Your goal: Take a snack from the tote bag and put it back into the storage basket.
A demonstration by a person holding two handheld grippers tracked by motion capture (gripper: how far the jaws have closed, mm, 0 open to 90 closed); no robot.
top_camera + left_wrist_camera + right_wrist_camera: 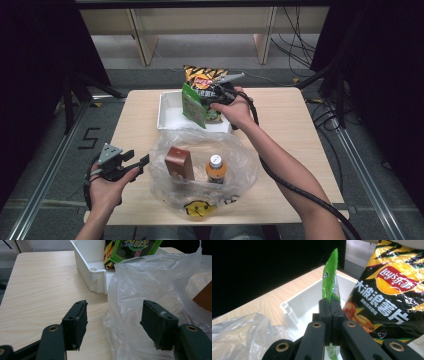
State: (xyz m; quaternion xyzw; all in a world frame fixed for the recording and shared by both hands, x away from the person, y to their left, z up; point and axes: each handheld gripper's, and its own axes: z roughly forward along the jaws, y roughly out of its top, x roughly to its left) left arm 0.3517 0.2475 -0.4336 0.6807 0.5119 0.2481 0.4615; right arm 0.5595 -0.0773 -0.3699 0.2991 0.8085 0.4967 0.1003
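A white tray (167, 112) stands at the table's far middle, holding a black and yellow chip bag (202, 77) that leans upright. My right gripper (206, 101) is shut on a green snack packet (192, 106), held over the tray. In the right gripper view the green snack packet (330, 277) stands edge-on between the closed jaws of my right gripper (329, 305), beside the chip bag (387, 290). A clear plastic bag (200, 170) lies near the front, with a brown box (179, 162) and an orange drink bottle (216, 169) inside. My left gripper (142, 161) is open at the bag's left edge; in its own view the left gripper (115, 317) straddles the plastic bag (150, 290).
The wooden table (295, 130) has bare surface at the right and far left. Cables (300, 30) lie on the floor behind the table, and metal rails (365, 185) run along both sides.
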